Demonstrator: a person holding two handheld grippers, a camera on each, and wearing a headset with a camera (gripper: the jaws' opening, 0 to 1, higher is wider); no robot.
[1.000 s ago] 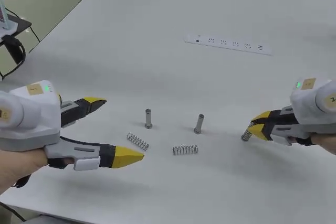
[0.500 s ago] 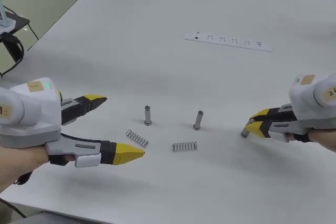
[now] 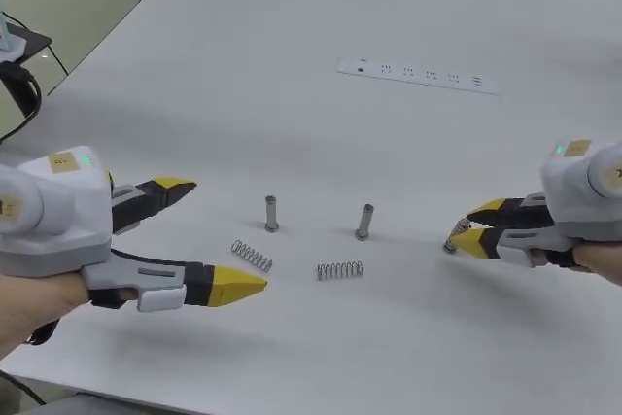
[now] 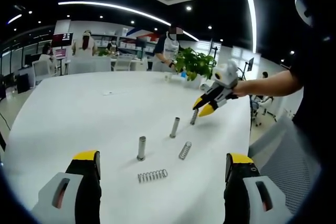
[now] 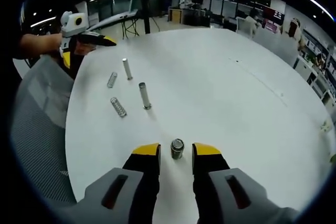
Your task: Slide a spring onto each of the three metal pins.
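At lower centre, two loose springs (image 3: pixel 339 270) are laid flat on the bench (image 3: pixel 292 65), nearer the wide-open, empty left gripper (image 3: pixel 225 234) than the right gripper (image 3: pixel 464 227), whose fingers are parted around the sprung third pin (image 3: pixel 453 238).

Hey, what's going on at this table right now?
A person holds a gripper in each hand. The right tongs sit open around the rightmost pin, which seems to carry a spring. The left tongs hang open over the white table, near two loose springs lying by two bare upright pins.
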